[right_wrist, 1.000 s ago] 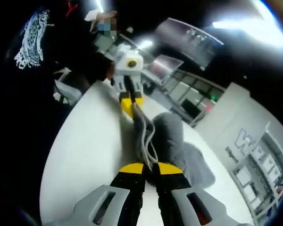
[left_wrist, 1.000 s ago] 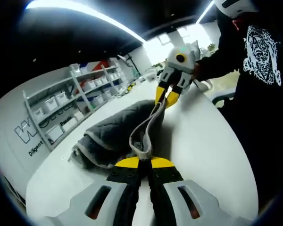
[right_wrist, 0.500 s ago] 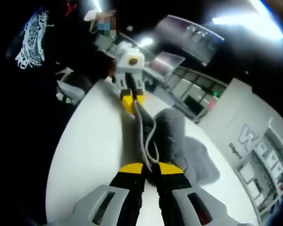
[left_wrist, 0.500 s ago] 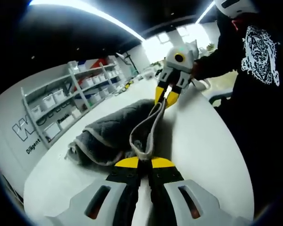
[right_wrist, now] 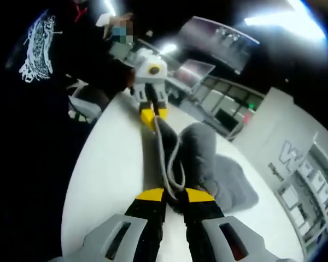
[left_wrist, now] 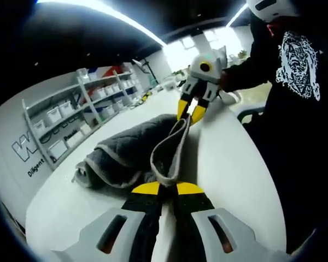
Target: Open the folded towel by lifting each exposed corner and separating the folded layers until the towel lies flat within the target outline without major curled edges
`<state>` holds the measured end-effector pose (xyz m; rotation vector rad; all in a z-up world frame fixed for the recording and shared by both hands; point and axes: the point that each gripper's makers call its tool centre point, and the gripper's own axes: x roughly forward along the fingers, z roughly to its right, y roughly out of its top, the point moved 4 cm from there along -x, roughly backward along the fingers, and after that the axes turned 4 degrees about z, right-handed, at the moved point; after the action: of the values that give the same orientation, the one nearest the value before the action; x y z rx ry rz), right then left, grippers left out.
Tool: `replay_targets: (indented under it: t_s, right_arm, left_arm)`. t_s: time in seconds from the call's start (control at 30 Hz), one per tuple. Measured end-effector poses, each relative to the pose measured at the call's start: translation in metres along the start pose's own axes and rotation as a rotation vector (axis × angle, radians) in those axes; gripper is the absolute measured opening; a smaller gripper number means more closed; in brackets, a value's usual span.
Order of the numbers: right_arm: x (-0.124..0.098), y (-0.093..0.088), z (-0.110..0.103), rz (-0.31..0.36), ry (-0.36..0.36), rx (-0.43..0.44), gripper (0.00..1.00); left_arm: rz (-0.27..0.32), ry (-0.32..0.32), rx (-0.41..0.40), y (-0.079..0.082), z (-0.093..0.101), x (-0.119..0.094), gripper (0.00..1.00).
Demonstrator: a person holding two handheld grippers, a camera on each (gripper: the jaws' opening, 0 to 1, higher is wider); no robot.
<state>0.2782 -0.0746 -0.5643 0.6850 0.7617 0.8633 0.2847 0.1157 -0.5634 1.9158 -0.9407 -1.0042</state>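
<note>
Apparently "W…" wall lettering (left_wrist: 22, 148), tongs (left_wrist: 168, 188) gripping towel (left_wrist: 126, 153)

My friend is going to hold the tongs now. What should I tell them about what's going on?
Left tongs: shut on one end of the towel's pale hemmed edge.
Right tongs: shut on the other end of that same edge; they also show across the table in the left gripper view.
Towel: grey, on the white table. The held edge hangs slack in a loop between the two tongs; the rest lies bunched and folded beside it.
Done: both ends of one edge are gripped and raised.
Left: pull the ends apart, separate the layers and lay the towel flat. No target outline can be made out on the table.
</note>
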Motion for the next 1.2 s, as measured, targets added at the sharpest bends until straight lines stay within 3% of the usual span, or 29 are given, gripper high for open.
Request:
replay_targets:
  t_s: [0.3, 0.63, 1.2]
  right_arm:
    - [-0.005, 0.005, -0.002, 0.011, -0.005, 0.05, 0.11]
    - [-0.011, 0.014, 0.0, 0.051, -0.008, 0.133, 0.11]
    - [-0.013, 0.021, 0.001, 0.078, -0.046, 0.126, 0.1]
  left_arm:
    - [0.004, -0.024, -0.064, 0.002, 0.003, -0.008, 0.1]
    - [0.06, -0.003, -0.11, 0.014, -0.004, -0.018, 0.11]
    - [0.089, 0.022, -0.11, 0.023, -0.002, -0.023, 0.08]
